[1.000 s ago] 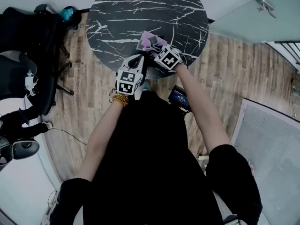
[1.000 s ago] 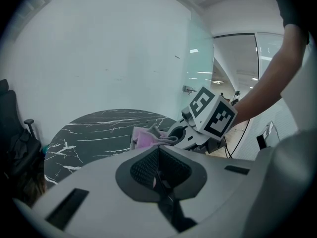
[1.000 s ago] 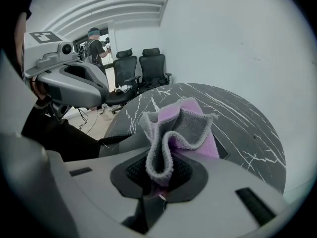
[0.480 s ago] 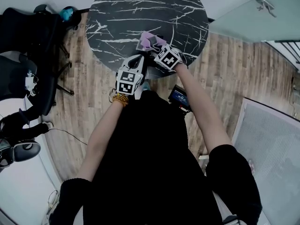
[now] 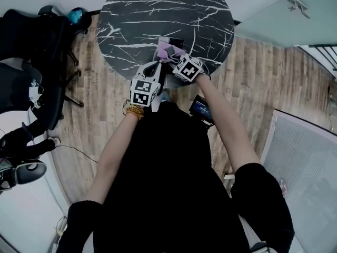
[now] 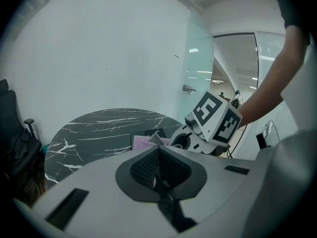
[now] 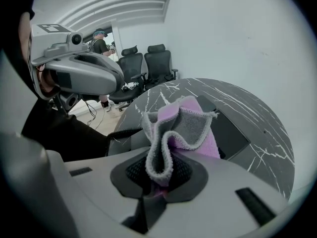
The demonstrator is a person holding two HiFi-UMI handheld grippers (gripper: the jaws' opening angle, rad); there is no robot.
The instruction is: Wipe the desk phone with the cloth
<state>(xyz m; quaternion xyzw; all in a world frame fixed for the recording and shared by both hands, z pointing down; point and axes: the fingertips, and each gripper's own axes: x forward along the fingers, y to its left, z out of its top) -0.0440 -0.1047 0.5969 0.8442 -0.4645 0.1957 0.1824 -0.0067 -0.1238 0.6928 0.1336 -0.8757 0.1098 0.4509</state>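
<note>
Purple-and-grey terry, soft and limp, the cloth (image 7: 181, 125) is bunched into a ruffled fold and pinched at its lower edge by the right gripper (image 7: 159, 175), whose jaws are clamped on it. The loose end droops forward onto the desk phone (image 7: 230, 128), a dark flat slab lying at the near edge of the black marble worktop (image 5: 158, 9), in the upper middle of the head view. By the look of it, the cloth weighs almost nothing and folds wherever it is pushed, so a grip low on the bunch, as here, leaves a pad of free fabric to drag across the phone. The phone seems rigid and fairly light and could slide on the polished stone if pressed sideways. It would be steadied best at its body, not by what appears to be a coiled cord (image 7: 119, 132) at its left. The left gripper (image 6: 158, 155) hangs just beside the right one with its jaws together and nothing between them. Much of the phone is covered by the cloth and the two grippers. Its keypad, handset and screen cannot be made out in any view, nor can I tell how firmly the cloth bears on it.
</note>
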